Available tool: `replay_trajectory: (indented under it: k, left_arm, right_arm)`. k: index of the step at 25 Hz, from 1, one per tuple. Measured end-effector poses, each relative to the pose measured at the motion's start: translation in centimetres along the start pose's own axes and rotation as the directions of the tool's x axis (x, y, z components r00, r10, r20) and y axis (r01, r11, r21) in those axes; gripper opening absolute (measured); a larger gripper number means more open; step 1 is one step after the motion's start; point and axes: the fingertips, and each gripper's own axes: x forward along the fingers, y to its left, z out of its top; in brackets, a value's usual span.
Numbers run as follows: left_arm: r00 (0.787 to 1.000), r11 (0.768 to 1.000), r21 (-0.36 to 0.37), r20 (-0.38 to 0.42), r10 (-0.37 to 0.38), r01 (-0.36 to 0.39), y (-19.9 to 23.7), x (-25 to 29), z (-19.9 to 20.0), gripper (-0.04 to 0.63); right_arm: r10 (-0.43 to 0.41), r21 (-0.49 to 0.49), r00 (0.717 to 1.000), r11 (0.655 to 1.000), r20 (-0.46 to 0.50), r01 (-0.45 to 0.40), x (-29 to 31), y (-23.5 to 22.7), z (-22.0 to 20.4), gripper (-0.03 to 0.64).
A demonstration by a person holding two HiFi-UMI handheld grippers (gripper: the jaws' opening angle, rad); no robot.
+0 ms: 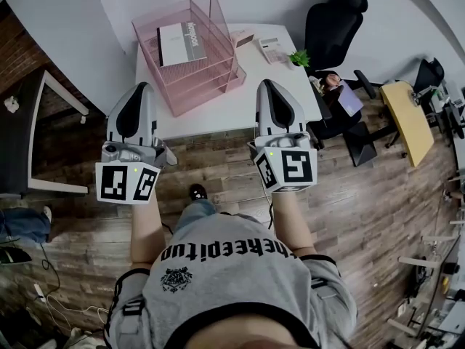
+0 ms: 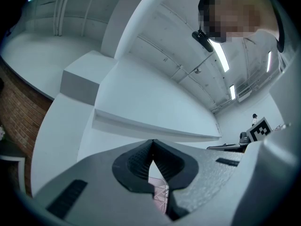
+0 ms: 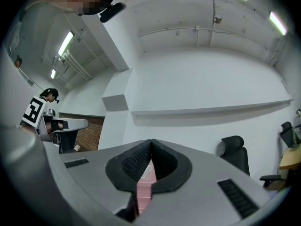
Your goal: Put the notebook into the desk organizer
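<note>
With the white-and-grey notebook [image 1: 182,43] apparently lying in the top tray of the pink wire desk organizer [image 1: 211,86] at eleven o'clock on the white table [image 1: 225,118], we hold the left gripper [image 1: 140,87] and right gripper [image 1: 267,84] clear at its six o'clock edge, jaws pressed together on nothing, since the job looks done.

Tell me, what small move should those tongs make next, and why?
Probably just lower them and rest: the notebook already lies in the top tray of the pink desk organizer, and both the left tongs and the right tongs are shut and empty.
</note>
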Motion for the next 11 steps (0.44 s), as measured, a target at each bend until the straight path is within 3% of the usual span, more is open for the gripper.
replay_trajectory:
  k: [11]
  left_arm:
    - [1.0,1.0,-0.004,0.0,0.008,-0.008,0.4,-0.39,-0.02,0.003]
  right_arm:
    - [-0.009,0.012,1.0,1.0,-0.001,0.009,-0.08,0.19,-0.04,0.002]
